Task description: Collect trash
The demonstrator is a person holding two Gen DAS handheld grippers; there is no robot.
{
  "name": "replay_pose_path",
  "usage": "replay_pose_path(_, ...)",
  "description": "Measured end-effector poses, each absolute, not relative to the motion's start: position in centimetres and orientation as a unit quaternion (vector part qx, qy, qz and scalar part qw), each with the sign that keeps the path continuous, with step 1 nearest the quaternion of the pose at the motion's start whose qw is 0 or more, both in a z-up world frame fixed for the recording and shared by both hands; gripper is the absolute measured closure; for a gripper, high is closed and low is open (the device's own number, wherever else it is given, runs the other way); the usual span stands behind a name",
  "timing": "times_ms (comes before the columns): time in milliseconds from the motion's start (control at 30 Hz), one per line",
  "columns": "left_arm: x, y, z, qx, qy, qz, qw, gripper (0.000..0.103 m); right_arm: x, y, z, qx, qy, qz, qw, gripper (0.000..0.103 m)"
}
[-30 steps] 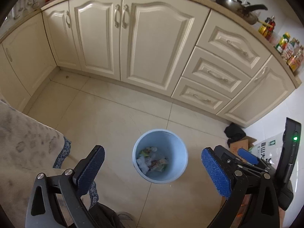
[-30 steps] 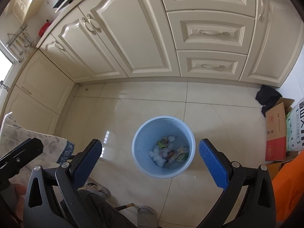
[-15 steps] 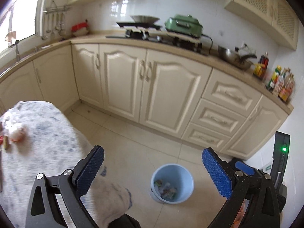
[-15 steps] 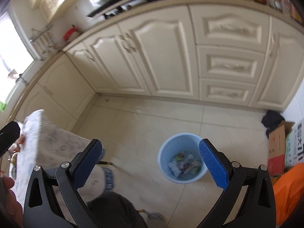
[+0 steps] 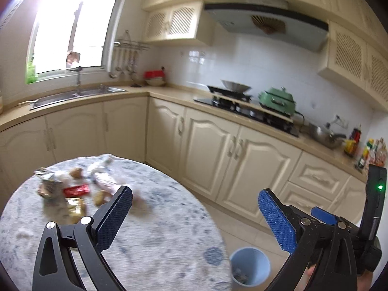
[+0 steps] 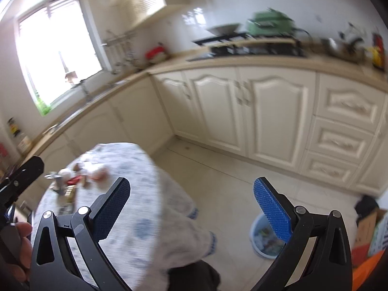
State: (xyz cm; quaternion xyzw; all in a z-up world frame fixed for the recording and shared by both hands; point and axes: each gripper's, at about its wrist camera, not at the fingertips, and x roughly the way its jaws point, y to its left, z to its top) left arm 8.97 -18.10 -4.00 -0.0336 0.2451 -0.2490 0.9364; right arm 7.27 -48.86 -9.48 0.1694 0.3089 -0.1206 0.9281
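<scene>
A blurred heap of trash (image 5: pixel 72 189) lies on the round table (image 5: pixel 157 237) with its blue-patterned cloth: a red wrapper (image 5: pixel 76 190), a gold wrapper (image 5: pixel 76 207), crumpled paper and foil. The same trash (image 6: pixel 80 177) shows in the right wrist view at the table's far side. A light blue bin (image 5: pixel 249 269) with scraps inside stands on the floor right of the table, also seen as the bin (image 6: pixel 263 240) behind the right finger. My left gripper (image 5: pixel 195 215) is open and empty above the table. My right gripper (image 6: pixel 191 206) is open and empty too.
Cream kitchen cabinets (image 5: pixel 218 150) run along the wall, with a sink (image 5: pixel 75 95) under the window and a stove (image 5: pixel 245 104) with a green pot. A cardboard box (image 6: pixel 368 223) and dark cloth (image 6: pixel 366 203) sit on the floor at right. A hand (image 6: pixel 19 249) holds the left gripper's handle.
Both grippers have swung up and left from over the bin to face the table; the bin slid to the lower right of both views. Both stayed open.
</scene>
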Motion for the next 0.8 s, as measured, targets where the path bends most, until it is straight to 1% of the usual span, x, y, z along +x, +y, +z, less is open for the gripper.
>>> replay_pose_path(167, 5.6, -12.0, -3.7, -0.050, 0.216, -0.196, 0.955, 0.001, 9.2, -42.5, -7.0, 0.138, 0.290, -0.066, 0.945, 0.000)
replay_pose_path(367, 1.7, -5.7, -4.0, -0.049, 0.196, -0.130, 0.971, 0.001, 11.1, -35.6, -5.4, 0.097, 0.276, -0.018, 0.956, 0.000)
replay_pose_path(500, -0.5, -3.0, -4.8, -0.040, 0.196, -0.095, 0.975, 0.001, 12.0, -32.0, -5.2, 0.071, 0.271, 0.007, 0.960, 0.000)
replay_pose_path(800, -1.3, -1.4, -7.3, -0.033, 0.224, -0.061, 0.972, 0.001, 14.1, -28.5, -6.6, 0.054, 0.282, 0.030, 0.957, 0.000)
